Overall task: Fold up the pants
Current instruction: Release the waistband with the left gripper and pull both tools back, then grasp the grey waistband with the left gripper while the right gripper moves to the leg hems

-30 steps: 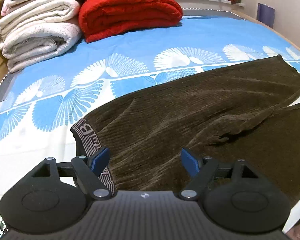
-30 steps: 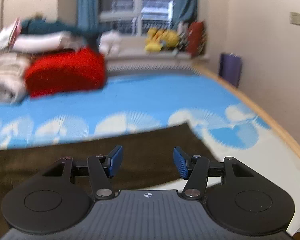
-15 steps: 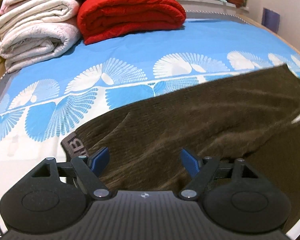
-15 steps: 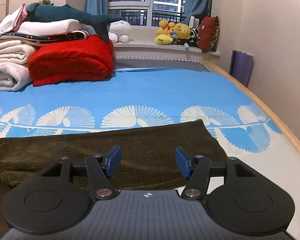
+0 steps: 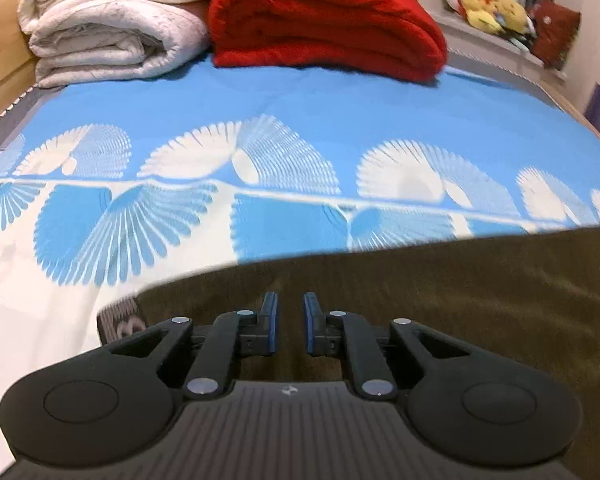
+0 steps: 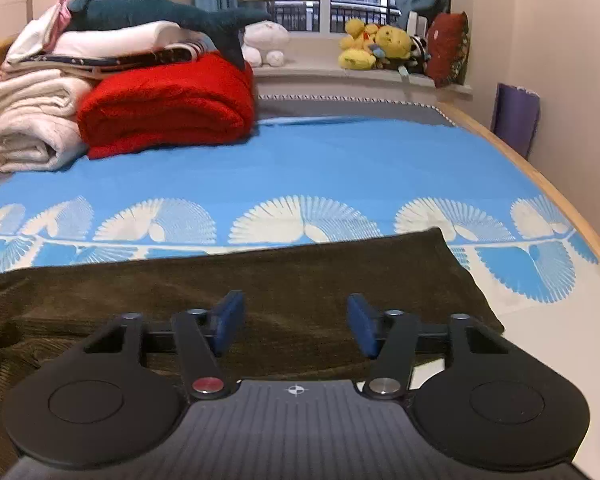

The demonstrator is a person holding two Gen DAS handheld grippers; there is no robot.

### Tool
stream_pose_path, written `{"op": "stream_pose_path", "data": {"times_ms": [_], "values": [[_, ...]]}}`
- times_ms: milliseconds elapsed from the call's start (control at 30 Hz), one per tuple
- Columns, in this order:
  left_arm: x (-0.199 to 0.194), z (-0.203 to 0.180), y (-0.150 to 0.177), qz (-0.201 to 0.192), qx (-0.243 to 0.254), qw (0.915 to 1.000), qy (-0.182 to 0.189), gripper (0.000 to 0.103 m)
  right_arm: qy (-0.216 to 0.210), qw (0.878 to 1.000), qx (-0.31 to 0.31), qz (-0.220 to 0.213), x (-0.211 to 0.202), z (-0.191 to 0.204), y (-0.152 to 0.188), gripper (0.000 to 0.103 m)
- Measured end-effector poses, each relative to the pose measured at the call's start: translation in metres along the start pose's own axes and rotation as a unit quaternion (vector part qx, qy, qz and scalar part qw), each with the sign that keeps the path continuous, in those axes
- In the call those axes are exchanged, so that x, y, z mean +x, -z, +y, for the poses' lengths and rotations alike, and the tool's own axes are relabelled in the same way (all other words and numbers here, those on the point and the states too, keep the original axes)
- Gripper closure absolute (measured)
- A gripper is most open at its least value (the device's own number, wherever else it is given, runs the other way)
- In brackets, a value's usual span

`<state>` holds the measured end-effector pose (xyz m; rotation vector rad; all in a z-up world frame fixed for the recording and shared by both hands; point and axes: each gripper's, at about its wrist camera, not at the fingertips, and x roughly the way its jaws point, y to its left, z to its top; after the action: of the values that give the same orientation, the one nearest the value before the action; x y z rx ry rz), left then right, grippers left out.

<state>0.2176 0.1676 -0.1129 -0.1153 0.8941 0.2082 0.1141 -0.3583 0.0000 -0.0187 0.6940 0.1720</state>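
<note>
Dark brown corduroy pants [image 5: 440, 276] lie flat across the blue and white bed sheet, with the grey lettered waistband [image 5: 122, 322] at the left. My left gripper [image 5: 291, 312] is low over the waist end, its jaws nearly closed with a narrow gap; brown fabric shows in the gap, and whether it is pinched is unclear. In the right wrist view the pants [image 6: 260, 280] stretch to the leg end [image 6: 460, 276]. My right gripper [image 6: 295, 320] is open and empty just above the leg end.
Folded white blankets [image 5: 112, 20] and a red blanket [image 5: 324, 16] are stacked at the far left of the bed. Plush toys [image 6: 376, 46] sit on the window sill. The wooden bed edge [image 6: 540, 176] runs along the right, by the wall.
My left gripper has dropped lower toward the waist end and its jaws have closed from wide open to a narrow gap. My right gripper has stayed open, almost still.
</note>
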Motion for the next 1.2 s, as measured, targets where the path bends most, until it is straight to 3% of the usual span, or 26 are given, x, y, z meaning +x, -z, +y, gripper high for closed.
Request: {"op": "stream_pose_path", "data": {"times_ms": [33, 67, 133, 200, 267, 400, 567, 633, 667, 733, 767, 800, 900, 1067, 1200], "values": [[0.006, 0.001, -0.004, -0.005, 0.001, 1.0, -0.006, 0.088, -0.005, 1.0, 0.007, 0.006, 0.002, -0.004, 0.0, 0.08], [0.014, 0.003, -0.008, -0.012, 0.003, 0.9998, -0.013, 0.085, -0.01, 1.0, 0.014, 0.01, 0.002, -0.008, 0.0, 0.087], [0.031, 0.005, -0.014, -0.016, 0.013, 0.9995, -0.022, 0.067, -0.016, 1.0, 0.021, 0.014, 0.004, -0.013, 0.001, 0.087], [0.049, 0.007, -0.014, -0.01, 0.021, 0.9995, -0.022, 0.034, -0.012, 1.0, 0.016, 0.015, 0.004, -0.017, 0.003, 0.087], [0.066, 0.01, -0.012, 0.004, 0.031, 0.9993, -0.021, 0.021, -0.012, 1.0, 0.013, 0.019, 0.004, -0.021, 0.004, 0.087], [0.088, 0.014, -0.01, 0.018, 0.055, 0.998, -0.024, 0.018, -0.006, 1.0, 0.012, 0.024, 0.003, -0.03, 0.008, 0.087], [0.108, 0.015, -0.013, 0.034, 0.071, 0.9969, 0.008, 0.018, 0.004, 0.999, 0.016, 0.035, 0.004, -0.038, 0.012, 0.087], [0.118, 0.012, -0.009, 0.057, 0.076, 0.9953, 0.013, 0.017, 0.009, 0.999, 0.011, 0.039, 0.004, -0.038, 0.014, 0.087], [0.122, 0.01, -0.007, 0.065, 0.082, 0.9944, 0.015, 0.018, 0.011, 0.999, 0.006, 0.041, 0.005, -0.037, 0.016, 0.086], [0.117, 0.005, -0.005, 0.048, 0.105, 0.9928, 0.031, 0.039, 0.016, 0.999, -0.003, 0.045, 0.006, -0.036, 0.018, 0.086], [0.115, 0.002, -0.005, 0.046, 0.112, 0.992, 0.036, 0.06, 0.017, 0.999, -0.005, 0.047, 0.007, -0.035, 0.018, 0.086], [0.112, 0.0, -0.007, 0.047, 0.121, 0.9908, 0.036, 0.071, 0.019, 0.999, -0.006, 0.048, 0.008, -0.035, 0.018, 0.086], [0.1, -0.009, -0.007, 0.044, 0.154, 0.9866, 0.027, 0.086, 0.024, 0.998, -0.006, 0.051, 0.01, -0.036, 0.019, 0.086], [0.059, -0.024, 0.001, 0.019, 0.19, 0.9816, 0.011, 0.088, 0.039, 0.997, -0.003, 0.063, 0.013, -0.037, 0.021, 0.086], [0.006, -0.042, 0.016, 0.006, 0.219, 0.9756, 0.011, 0.09, 0.066, 0.992, 0.008, 0.104, 0.021, -0.042, 0.028, 0.086]]}}
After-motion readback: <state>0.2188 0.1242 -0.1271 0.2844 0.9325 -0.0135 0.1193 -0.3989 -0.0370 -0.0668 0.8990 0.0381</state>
